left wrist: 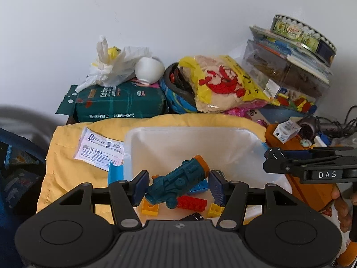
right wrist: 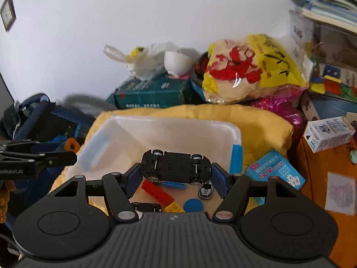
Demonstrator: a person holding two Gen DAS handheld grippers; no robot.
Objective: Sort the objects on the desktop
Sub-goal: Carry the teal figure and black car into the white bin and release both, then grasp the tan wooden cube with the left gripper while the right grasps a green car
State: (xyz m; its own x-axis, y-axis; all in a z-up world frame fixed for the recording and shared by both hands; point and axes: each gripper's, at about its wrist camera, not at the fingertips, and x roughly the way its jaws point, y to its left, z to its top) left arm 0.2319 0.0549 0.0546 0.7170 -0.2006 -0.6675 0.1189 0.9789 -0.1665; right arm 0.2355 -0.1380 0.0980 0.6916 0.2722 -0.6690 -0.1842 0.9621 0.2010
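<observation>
My left gripper (left wrist: 177, 186) is shut on a teal toy cannon with an orange muzzle (left wrist: 178, 181) and holds it over a clear plastic bin (left wrist: 156, 143). Below it in the bin lie a red brick (left wrist: 191, 203), yellow bricks (left wrist: 150, 207) and a blue brick (left wrist: 199, 188). My right gripper (right wrist: 175, 174) is shut on a black toy car (right wrist: 176, 166), held upside down over the same bin (right wrist: 178, 129). Under it lie a red brick (right wrist: 157, 192), a yellow brick (right wrist: 174, 207), a blue disc (right wrist: 193, 205) and a small silver car (right wrist: 206, 191).
The bin sits on a yellow cloth (left wrist: 67, 156). Behind it are a green pack (left wrist: 120, 105), a white bag (left wrist: 113, 64), a yellow bag (left wrist: 225, 82) and stacked boxes (left wrist: 287, 67). A paper sachet (left wrist: 98, 149) lies left. A blue card box (right wrist: 276, 172) and a white carton (right wrist: 328, 134) lie right.
</observation>
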